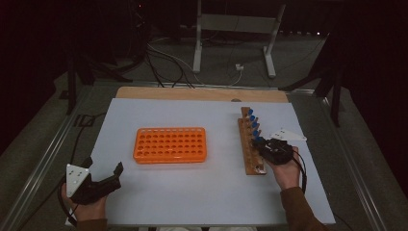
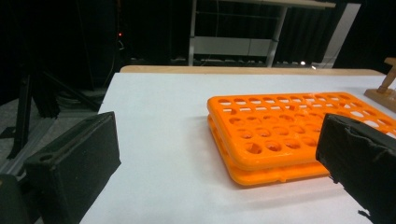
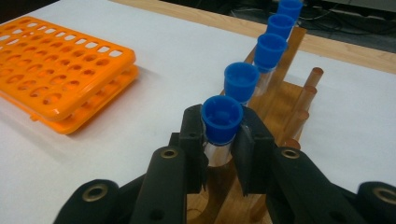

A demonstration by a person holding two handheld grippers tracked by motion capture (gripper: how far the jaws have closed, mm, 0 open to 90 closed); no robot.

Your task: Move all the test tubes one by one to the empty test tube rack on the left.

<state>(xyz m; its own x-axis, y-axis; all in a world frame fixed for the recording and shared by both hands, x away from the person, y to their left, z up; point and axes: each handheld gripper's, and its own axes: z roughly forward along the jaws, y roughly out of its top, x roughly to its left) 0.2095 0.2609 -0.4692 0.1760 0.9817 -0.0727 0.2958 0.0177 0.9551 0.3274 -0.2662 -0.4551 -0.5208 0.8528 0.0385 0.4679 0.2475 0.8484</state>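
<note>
A wooden rack (image 1: 249, 154) stands at the table's right with a row of blue-capped tubes (image 1: 253, 124) in it. My right gripper (image 1: 262, 144) reaches in from the near side. In the right gripper view its jaws press both sides of the nearest tube (image 3: 222, 118) just under the cap, so my right gripper (image 3: 220, 136) is shut on it, and the tube still stands in the wooden rack (image 3: 280, 95). An orange tube rack (image 1: 170, 144) with all holes bare lies mid-table. My left gripper (image 1: 107, 177) rests open at the front left, aimed at the orange rack (image 2: 280, 135), with nothing between its fingers (image 2: 74, 158).
White sheet covers the table (image 1: 192, 192); a bare wooden strip (image 1: 192, 93) runs along the far edge. Upright pegs (image 3: 306, 95) line the wooden rack's right side. A metal stand (image 1: 235, 33) and cables lie on the floor beyond the table.
</note>
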